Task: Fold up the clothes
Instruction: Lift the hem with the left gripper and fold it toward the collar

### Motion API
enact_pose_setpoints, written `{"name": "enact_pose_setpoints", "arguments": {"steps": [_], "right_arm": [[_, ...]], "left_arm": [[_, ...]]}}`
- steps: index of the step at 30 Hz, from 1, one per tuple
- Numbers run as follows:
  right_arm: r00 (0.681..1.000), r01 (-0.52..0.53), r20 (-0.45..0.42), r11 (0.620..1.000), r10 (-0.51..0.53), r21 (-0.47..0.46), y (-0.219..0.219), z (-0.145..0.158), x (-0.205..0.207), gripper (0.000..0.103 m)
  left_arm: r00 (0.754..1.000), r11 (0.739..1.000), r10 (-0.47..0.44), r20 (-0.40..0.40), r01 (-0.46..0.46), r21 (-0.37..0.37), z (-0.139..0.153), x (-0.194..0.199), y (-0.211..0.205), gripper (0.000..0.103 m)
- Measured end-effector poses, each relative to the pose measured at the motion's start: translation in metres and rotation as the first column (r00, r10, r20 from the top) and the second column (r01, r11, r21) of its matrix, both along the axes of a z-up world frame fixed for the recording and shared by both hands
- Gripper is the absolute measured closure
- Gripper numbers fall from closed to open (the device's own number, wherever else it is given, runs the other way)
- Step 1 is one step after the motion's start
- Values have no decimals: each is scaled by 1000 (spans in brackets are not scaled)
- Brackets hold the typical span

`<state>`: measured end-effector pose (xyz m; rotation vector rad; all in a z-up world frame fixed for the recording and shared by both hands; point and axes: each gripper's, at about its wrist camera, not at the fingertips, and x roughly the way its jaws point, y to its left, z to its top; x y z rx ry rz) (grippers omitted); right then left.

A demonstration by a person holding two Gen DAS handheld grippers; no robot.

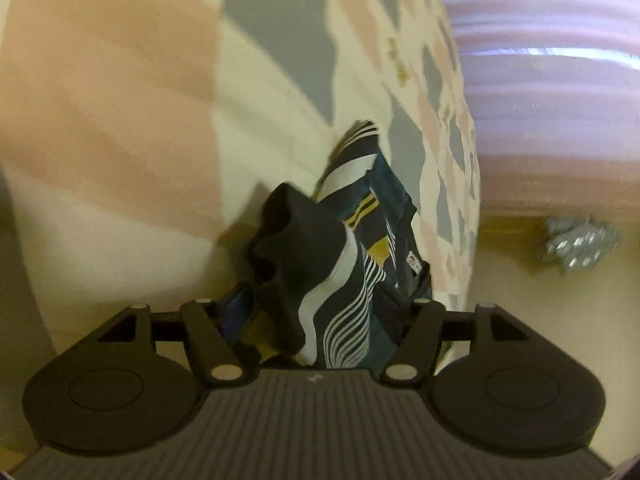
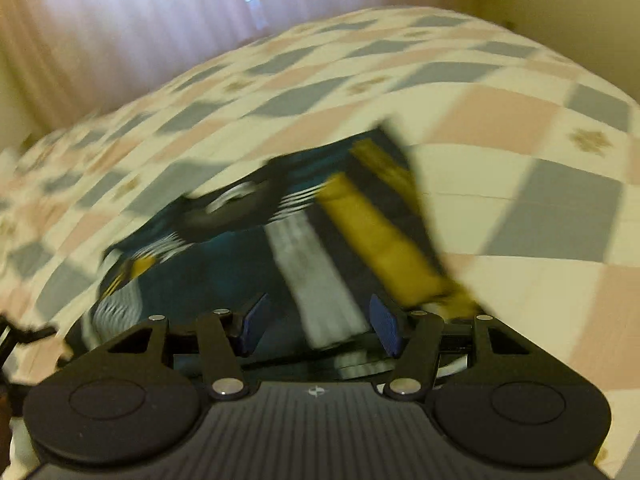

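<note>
Both views are pretty smeared, so take this with some salt. From my left wrist camera, the left gripper (image 1: pixel 320 320) has a bunch of the shirt (image 1: pixel 352 264) piled up right between its fingers; the cloth covers the pads almost entirely, with only a sliver of blue showing on the left side. Looks like it's clamped on the fabric, since the shirt hangs bunched from there and trails down toward the bedspread (image 1: pixel 120 100). The shirt is dark teal and black with white wavy stripes and mustard patches, and there's a small label near the collar I can't read.

From my right wrist camera, the right gripper (image 2: pixel 316 324) has its blue pads (image 2: pixel 384 328) spread well apart, nothing pinched that I can make out. The shirt (image 2: pixel 248 248) lies spread under and ahead of it on the checked bedspread (image 2: pixel 520 120), a yellow band running up to the right. Its near edge is cut off by the gripper body.

Pinkish curtains (image 2: pixel 120 20) are behind the bed. In the left view there's a crinkly silver thing (image 1: pixel 580 244) on the floor, too blurry to identify.
</note>
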<state>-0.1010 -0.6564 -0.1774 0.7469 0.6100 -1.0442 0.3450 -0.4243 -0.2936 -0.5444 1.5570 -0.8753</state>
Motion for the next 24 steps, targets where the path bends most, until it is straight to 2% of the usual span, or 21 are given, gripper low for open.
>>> {"name": "enact_pose_setpoints", "arguments": {"steps": [1,2,3,4,5,7,8,9,10,11,13,15,16,18,21,24], "right_arm": [[1000,26,13,1000,-26,-1,-4,-1,-10,49],[999,45,24,999,-45,3,-8,-3,-18,55],[998,58,27,998,-59,10,-13,-5,-24,71],[997,71,28,997,-71,18,-18,-6,-30,87],[997,69,30,997,-70,17,-24,-6,-34,89],[999,28,34,1000,-28,-14,-35,-2,-33,87],[1000,13,25,999,-12,-30,-41,-2,-30,85],[1000,3,12,999,-3,-44,-49,-2,-25,74],[1000,-7,0,998,7,-57,-56,-2,-20,58],[1000,-14,-15,997,13,-75,-64,-2,-15,53],[999,-32,-40,991,27,-132,-88,-3,-5,52],[999,-27,-26,987,23,-156,-111,-4,1,57],[1000,-25,0,988,26,-155,-124,-6,3,67],[999,-28,14,994,30,-106,-152,-22,7,73],[996,-63,-64,998,62,-2,-182,-62,18,78],[984,-131,-126,991,129,-11,-182,-66,24,76]], "left_arm": [[999,999,-31,33,30,31,0,-1,-6,56],[996,996,-65,56,61,68,-3,-1,-12,83],[992,991,-96,76,88,100,-7,-2,-16,100],[987,987,-120,103,108,121,-9,-4,-20,100],[981,985,-137,139,119,128,-6,-7,-23,101],[955,976,-189,227,156,152,2,-13,-31,101],[940,970,-216,264,175,171,6,-16,-34,100],[934,967,-227,277,181,181,7,-18,-36,100],[934,967,-226,277,179,184,6,-18,-37,100],[934,967,-224,277,177,186,6,-19,-38,99],[932,970,-214,293,167,175,9,-20,-37,100],[913,973,-214,346,166,163,17,-28,-34,101],[901,972,-218,375,168,163,21,-32,-32,101],[887,968,-234,398,174,181,23,-38,-29,100],[901,964,-231,367,160,212,11,-38,-27,99],[923,971,-188,336,122,206,9,-33,-26,95]]}}
